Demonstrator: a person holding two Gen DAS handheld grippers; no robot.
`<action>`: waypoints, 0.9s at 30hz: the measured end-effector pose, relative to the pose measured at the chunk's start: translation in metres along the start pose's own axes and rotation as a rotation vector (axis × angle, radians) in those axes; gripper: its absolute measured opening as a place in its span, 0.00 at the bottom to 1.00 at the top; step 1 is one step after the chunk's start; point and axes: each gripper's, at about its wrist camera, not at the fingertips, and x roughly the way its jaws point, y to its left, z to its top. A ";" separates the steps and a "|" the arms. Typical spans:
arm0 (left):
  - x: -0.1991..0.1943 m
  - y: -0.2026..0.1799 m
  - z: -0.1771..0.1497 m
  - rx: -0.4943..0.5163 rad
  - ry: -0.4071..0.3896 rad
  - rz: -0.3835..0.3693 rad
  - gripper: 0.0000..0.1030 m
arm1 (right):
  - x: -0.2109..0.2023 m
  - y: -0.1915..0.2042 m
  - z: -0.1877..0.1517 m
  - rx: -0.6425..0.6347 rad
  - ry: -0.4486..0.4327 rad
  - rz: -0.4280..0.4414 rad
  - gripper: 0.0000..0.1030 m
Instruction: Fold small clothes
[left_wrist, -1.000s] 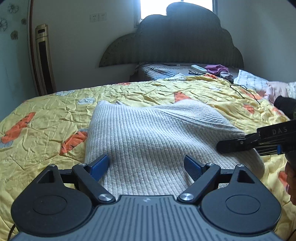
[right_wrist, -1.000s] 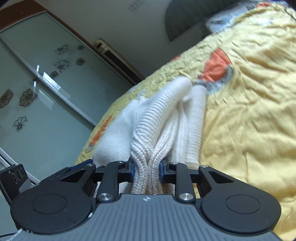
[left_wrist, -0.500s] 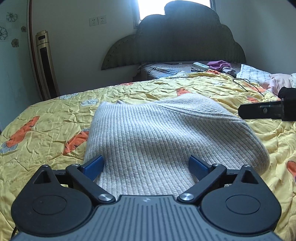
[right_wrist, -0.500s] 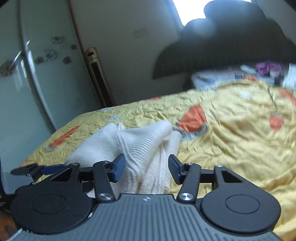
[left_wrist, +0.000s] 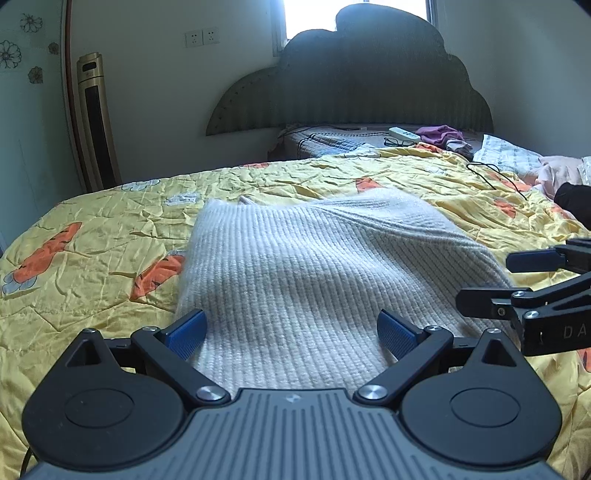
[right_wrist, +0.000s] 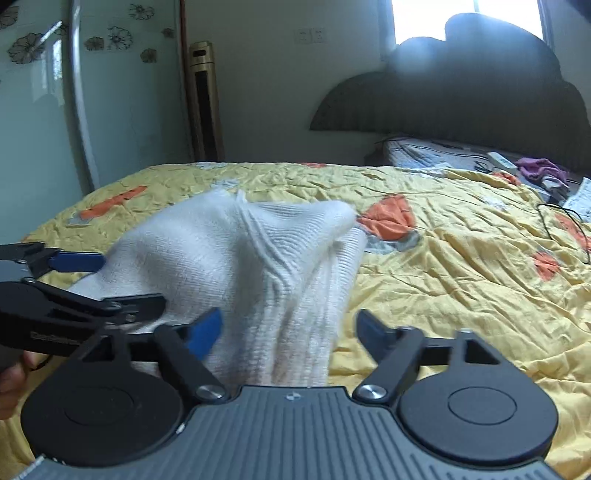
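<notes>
Yellow quilt with orange carrots (left_wrist: 110, 236) covers the bed under our white ribbed knit sweater (left_wrist: 303, 266), which lies folded flat. Our right gripper (right_wrist: 288, 332) has just let go of it, so this fold looks done. Our left gripper (left_wrist: 291, 332) gapes wide too. We cannot see the sweater's near edge

Around the sweater (left_wrist: 314, 266) I see bare quilt (left_wrist: 92, 266) to its left and beyond it. On its right the right gripper (left_wrist: 484, 280) crowds the edge; a black cable (left_wrist: 495, 177) lies farther back.
</notes>
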 end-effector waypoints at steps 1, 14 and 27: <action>0.000 0.005 0.001 -0.013 -0.002 0.002 0.97 | 0.003 -0.005 0.000 0.014 0.002 0.001 0.91; 0.089 0.144 -0.008 -0.718 0.262 -0.502 0.97 | 0.095 -0.072 0.007 0.431 0.161 0.410 0.95; 0.079 0.119 -0.001 -0.496 0.132 -0.455 0.69 | 0.112 -0.048 0.022 0.323 0.120 0.480 0.81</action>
